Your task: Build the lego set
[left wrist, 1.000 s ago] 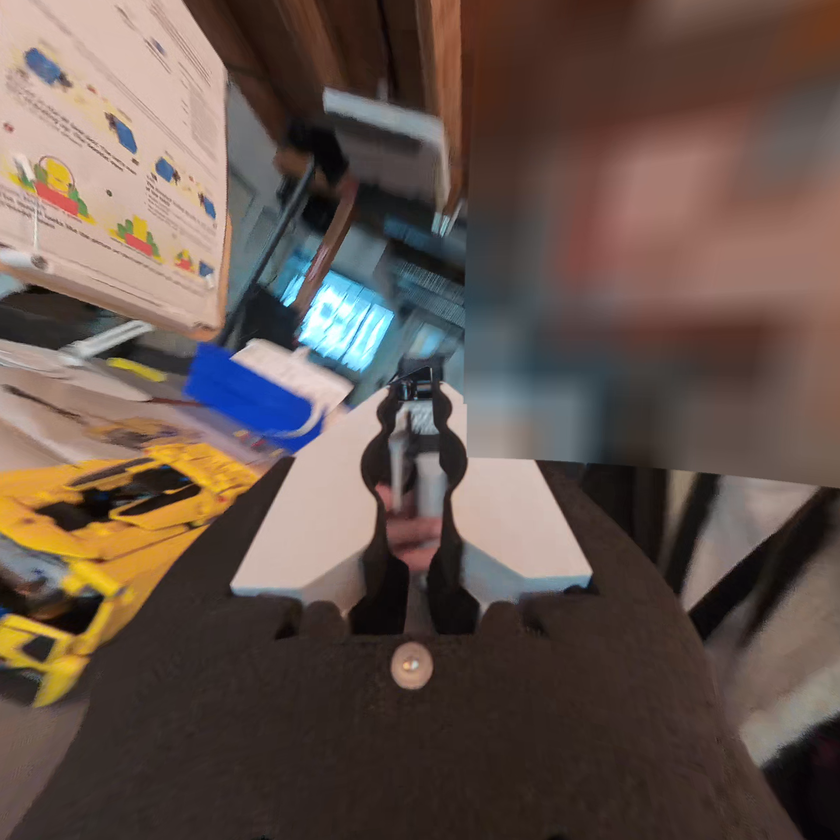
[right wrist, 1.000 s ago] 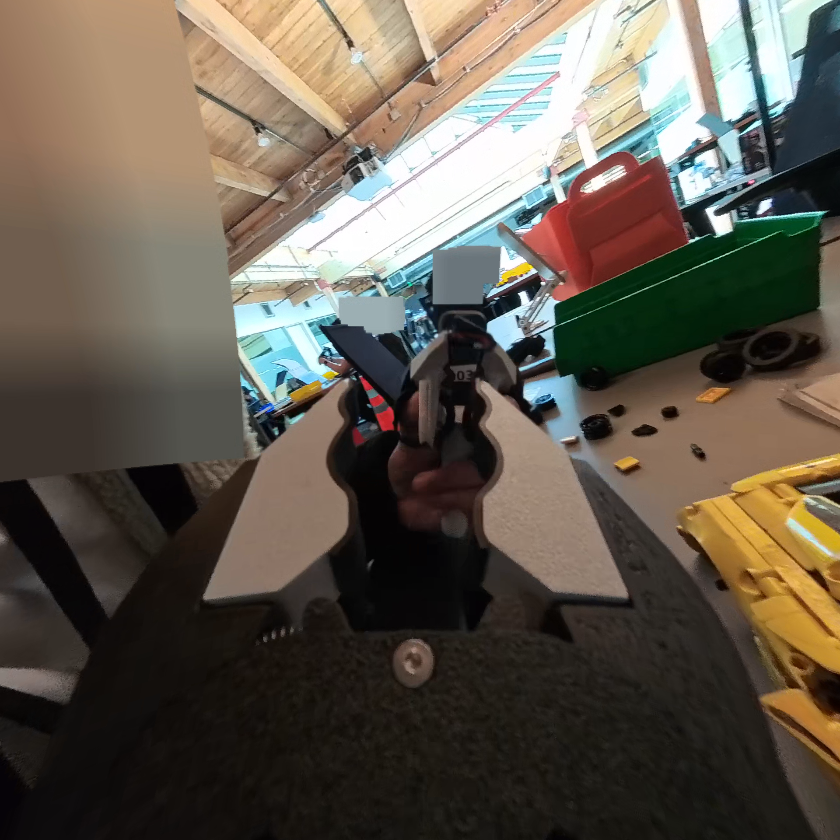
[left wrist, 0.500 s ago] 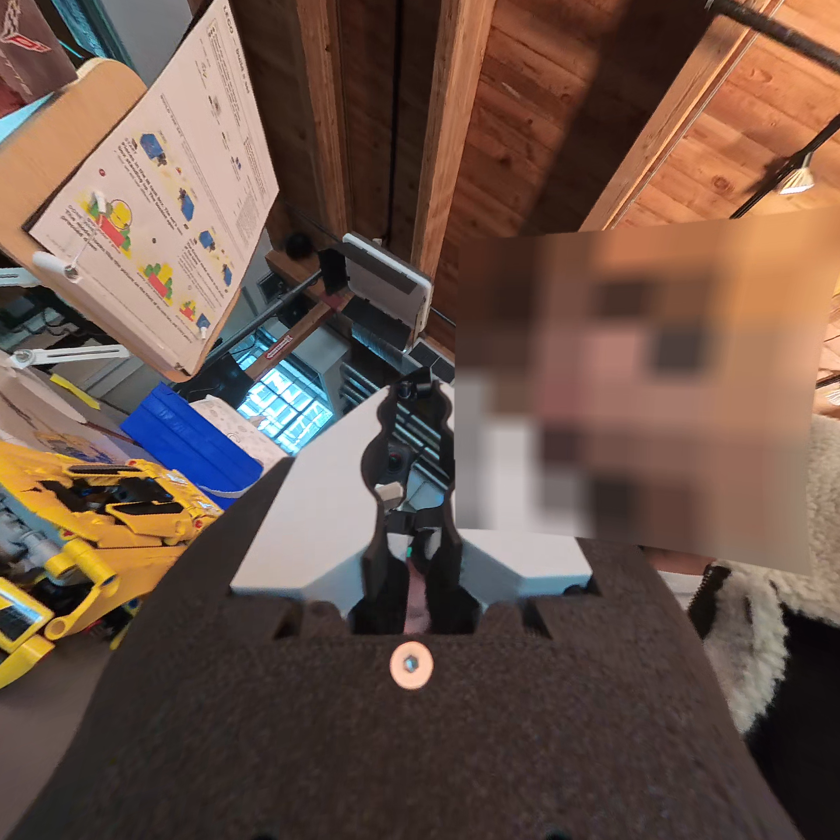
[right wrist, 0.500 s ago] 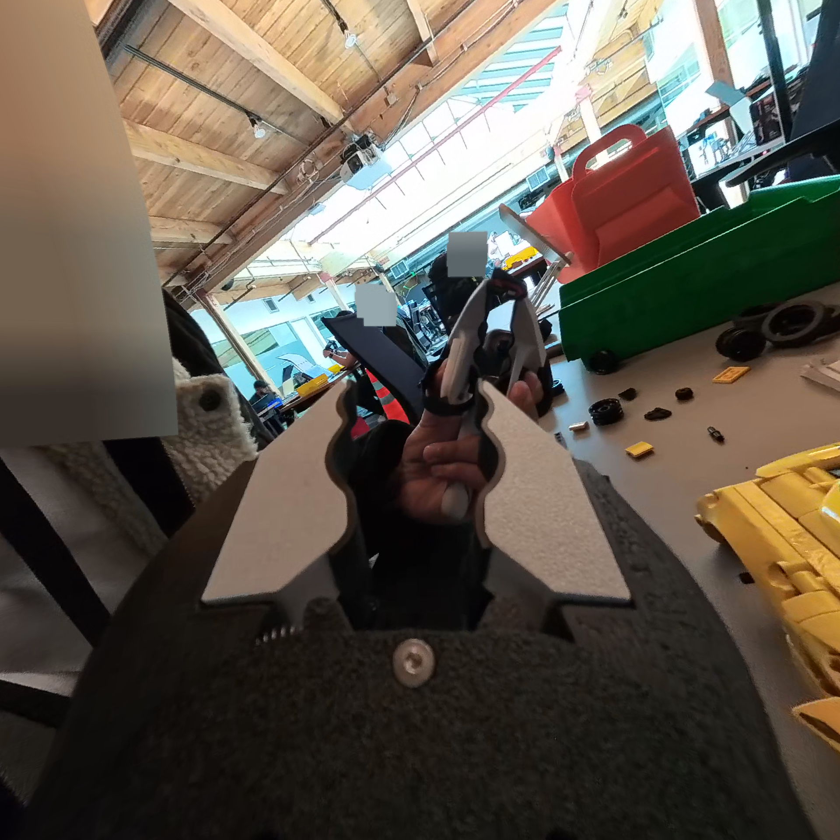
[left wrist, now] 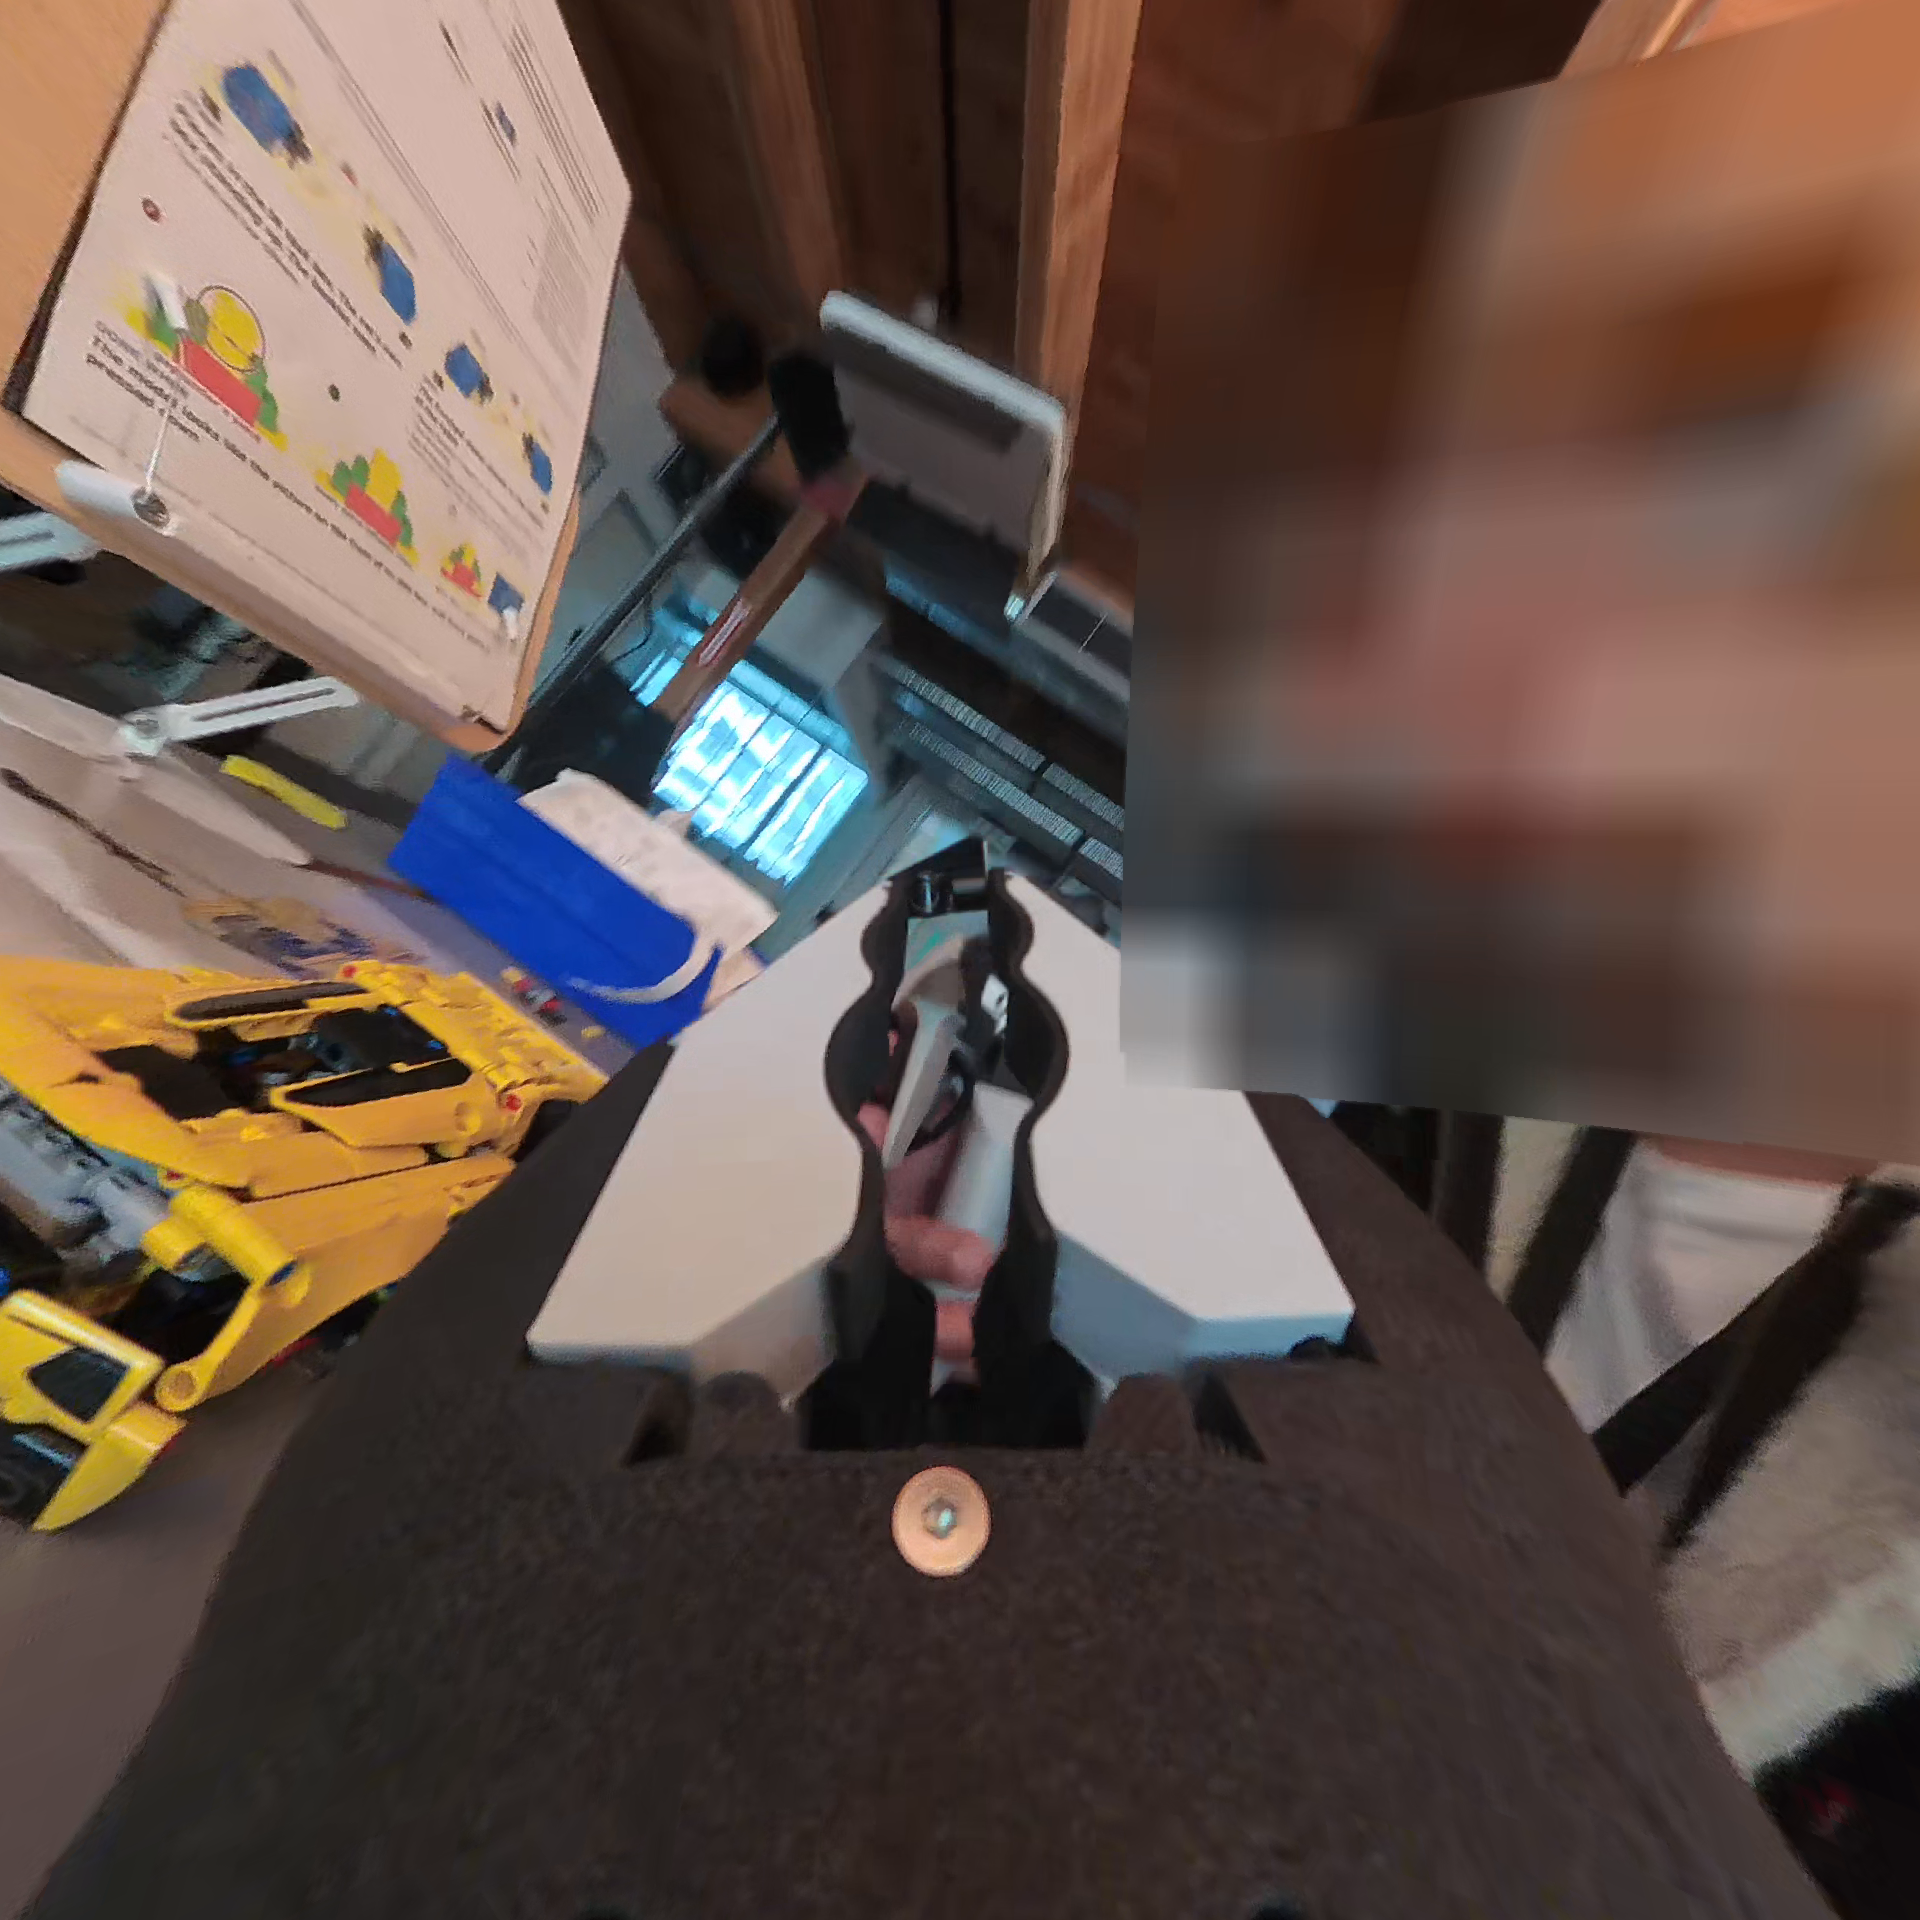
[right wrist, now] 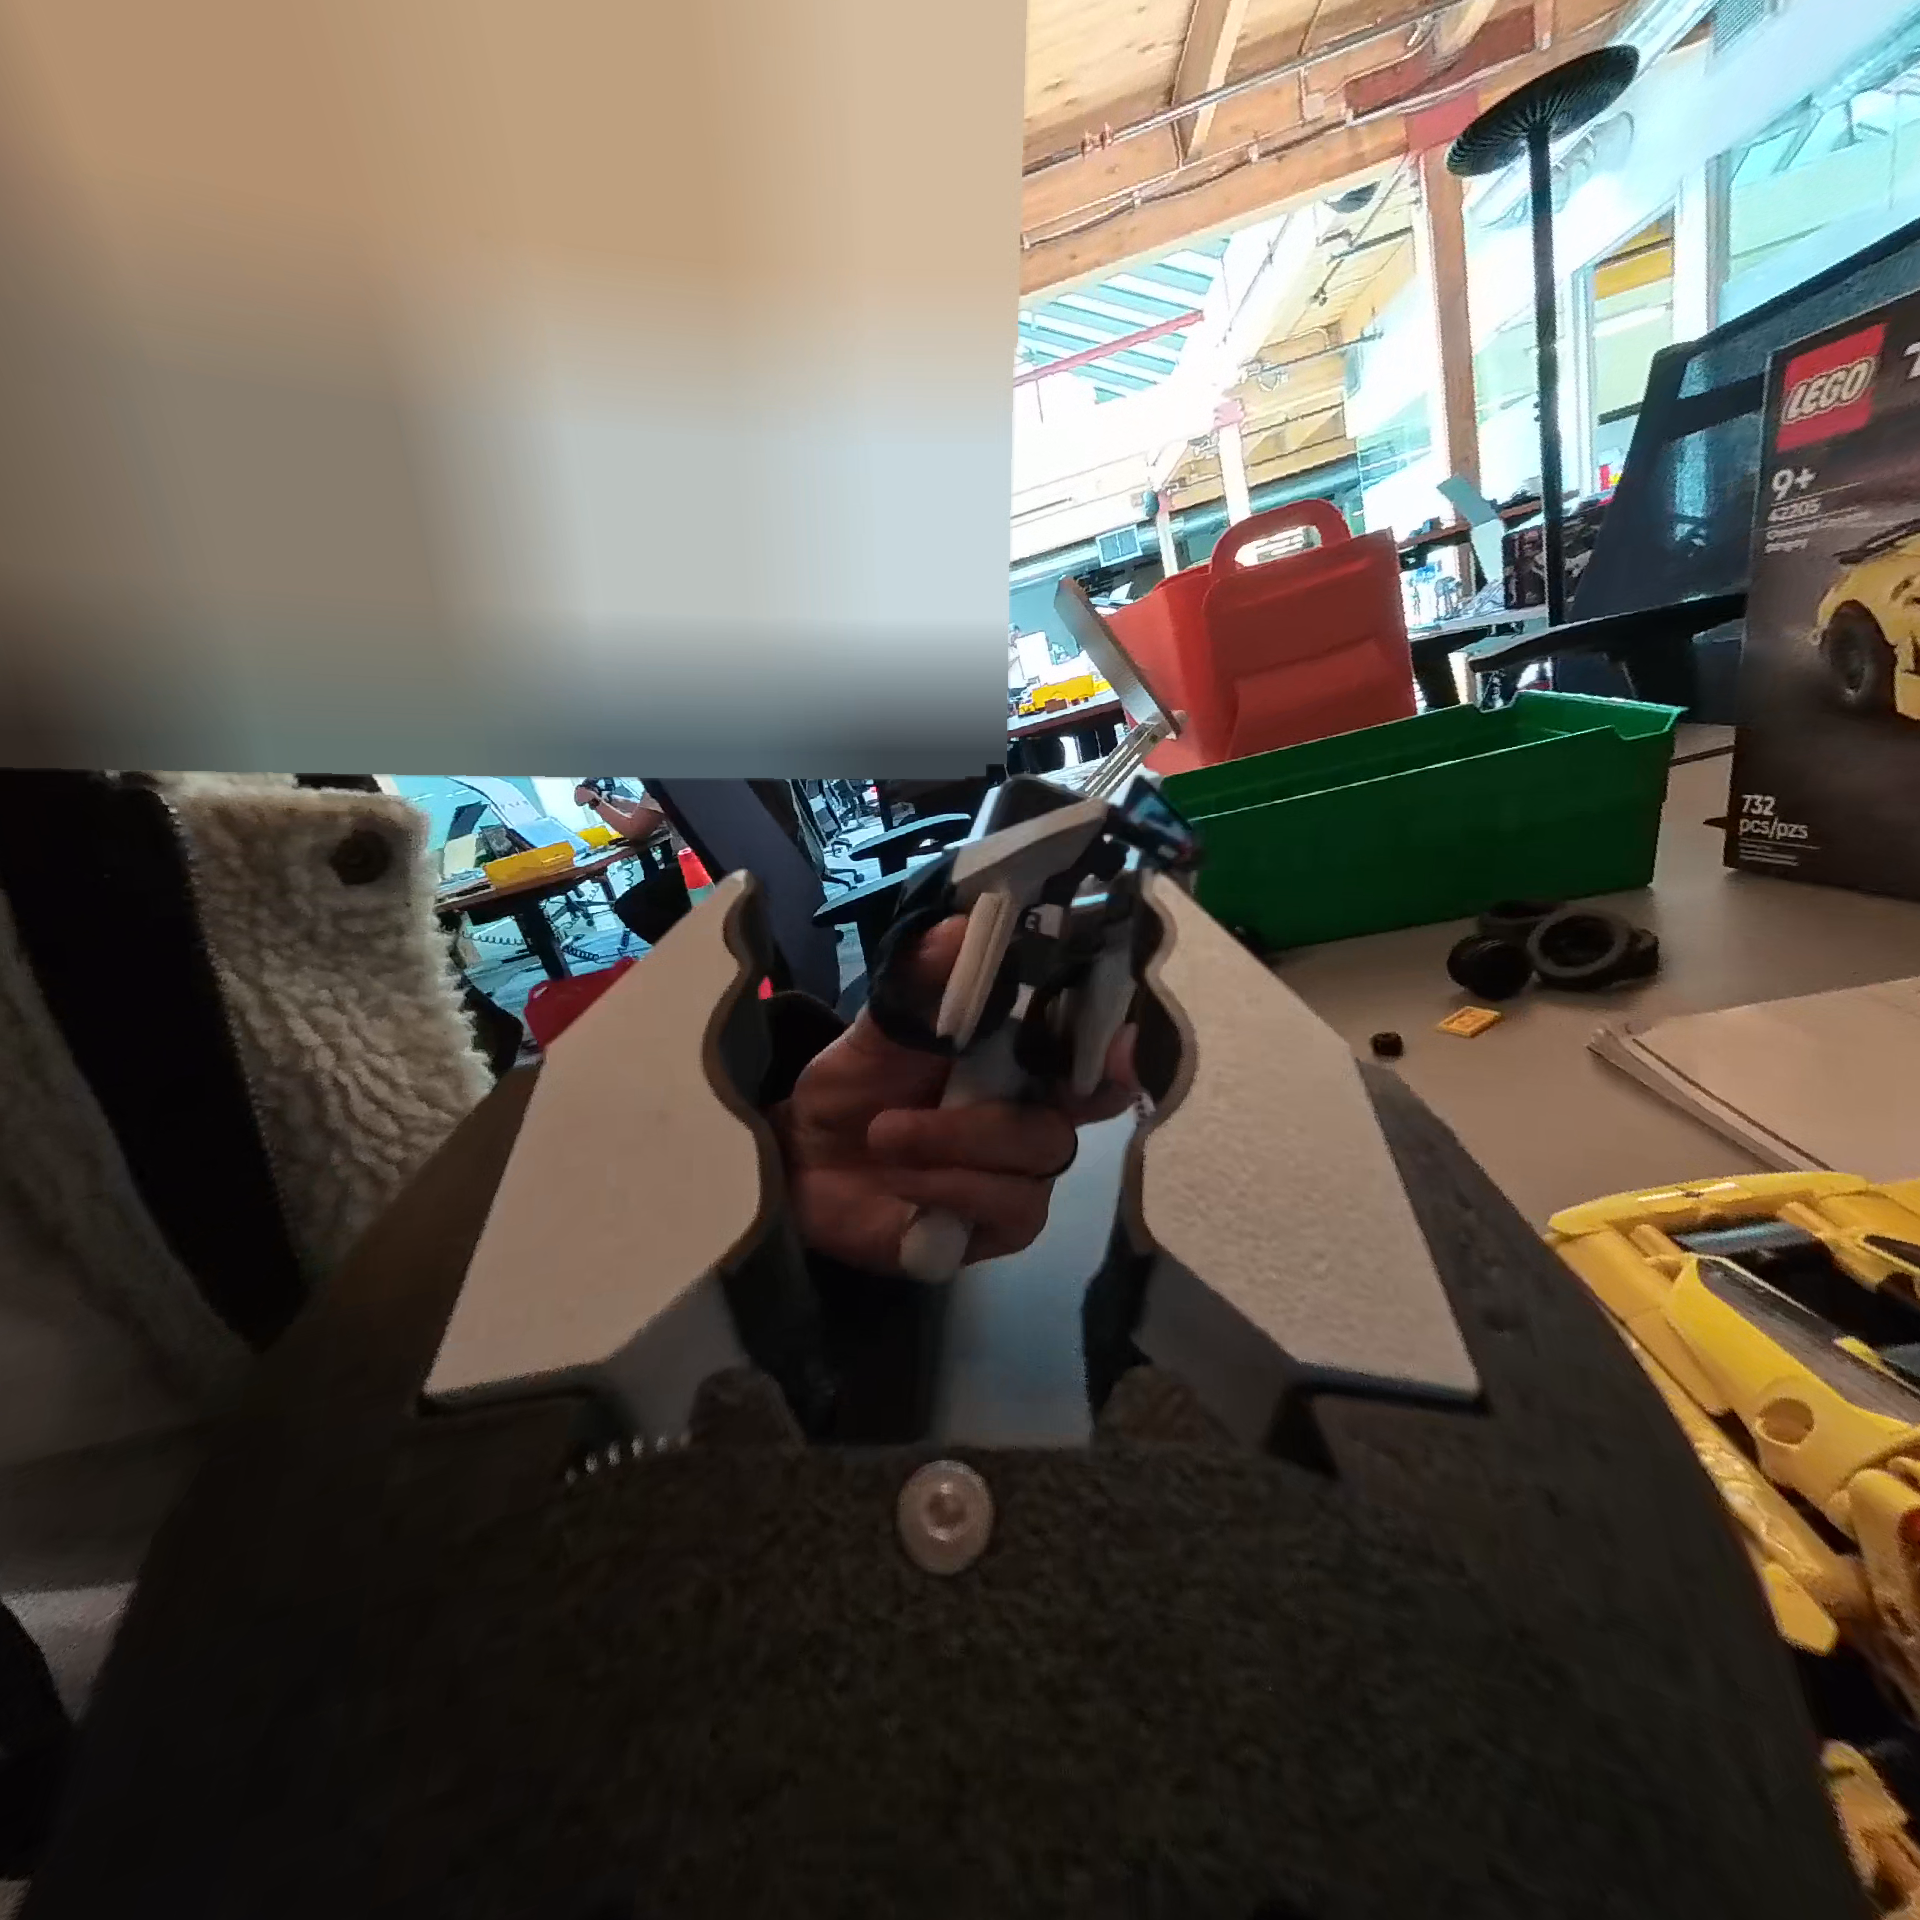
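Observation:
The partly built yellow Lego car [left wrist: 260,1101] lies on the table at the left of the left wrist view and at the lower right of the right wrist view [right wrist: 1766,1351]. Both grippers are held up in the air and point at each other. My left gripper [left wrist: 945,894] is empty, with only a narrow gap between its jaws. It also shows in the right wrist view [right wrist: 1039,935], held in a hand. My right gripper [right wrist: 948,894] is wide open and empty. It shows through the gap in the left wrist view [left wrist: 951,1039].
A green bin [right wrist: 1434,831], black tyres [right wrist: 1558,951], a small yellow piece [right wrist: 1468,1021], the set's box [right wrist: 1839,623] and a booklet [right wrist: 1787,1070] are on the table. A blue bin [left wrist: 540,914] and a propped instruction sheet [left wrist: 312,312] stand behind the car.
Both views have swung. The right gripper has turned towards the table, bringing the box and booklet into view. The left view tipped down from the ceiling beams. Jaw gaps look unchanged.

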### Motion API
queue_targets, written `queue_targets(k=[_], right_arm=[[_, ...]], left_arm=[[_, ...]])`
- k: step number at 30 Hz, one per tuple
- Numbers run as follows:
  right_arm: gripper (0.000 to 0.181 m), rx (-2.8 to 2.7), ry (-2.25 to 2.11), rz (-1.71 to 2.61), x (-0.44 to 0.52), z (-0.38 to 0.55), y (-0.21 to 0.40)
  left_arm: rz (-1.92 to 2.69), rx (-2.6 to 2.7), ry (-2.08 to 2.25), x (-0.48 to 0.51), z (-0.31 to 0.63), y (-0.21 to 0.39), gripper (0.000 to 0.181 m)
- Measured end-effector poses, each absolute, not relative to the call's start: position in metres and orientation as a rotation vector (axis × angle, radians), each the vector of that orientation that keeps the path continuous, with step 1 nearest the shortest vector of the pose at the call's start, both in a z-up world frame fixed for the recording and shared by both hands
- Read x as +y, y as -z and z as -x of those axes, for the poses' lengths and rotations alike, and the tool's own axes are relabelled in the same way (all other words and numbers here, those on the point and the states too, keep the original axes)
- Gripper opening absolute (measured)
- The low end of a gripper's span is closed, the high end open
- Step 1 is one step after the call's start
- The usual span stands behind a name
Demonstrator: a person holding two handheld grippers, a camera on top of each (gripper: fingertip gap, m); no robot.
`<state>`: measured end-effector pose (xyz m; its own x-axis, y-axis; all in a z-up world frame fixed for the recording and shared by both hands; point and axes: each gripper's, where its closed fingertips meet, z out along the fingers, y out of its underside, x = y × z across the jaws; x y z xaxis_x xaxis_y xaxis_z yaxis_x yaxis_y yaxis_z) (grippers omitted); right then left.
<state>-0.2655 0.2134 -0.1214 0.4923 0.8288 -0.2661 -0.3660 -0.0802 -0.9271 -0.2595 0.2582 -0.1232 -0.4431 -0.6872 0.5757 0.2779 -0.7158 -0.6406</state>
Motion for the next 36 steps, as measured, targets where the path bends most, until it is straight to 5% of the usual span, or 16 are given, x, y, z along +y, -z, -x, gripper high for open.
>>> queue_targets(k=[1,18,30,36], right_arm=[[0.071,-0.458,-1.050,1.296,0.213,0.265,0.120],[0.138,-0.350,-1.115,1.408,0.225,0.279,0.133],[0.146,-0.507,-0.855,1.571,0.231,0.290,0.168],[0.115,-0.628,-0.574,1.518,0.234,0.273,0.168]], left_arm=[[1.173,0.652,2.133,0.256,0.257,0.124,0.015],[1.285,1.062,0.900,0.262,0.225,0.167,0.015],[1.320,1.189,0.549,0.267,0.224,0.187,0.015],[1.360,1.121,0.843,0.264,0.223,0.179,0.015]])
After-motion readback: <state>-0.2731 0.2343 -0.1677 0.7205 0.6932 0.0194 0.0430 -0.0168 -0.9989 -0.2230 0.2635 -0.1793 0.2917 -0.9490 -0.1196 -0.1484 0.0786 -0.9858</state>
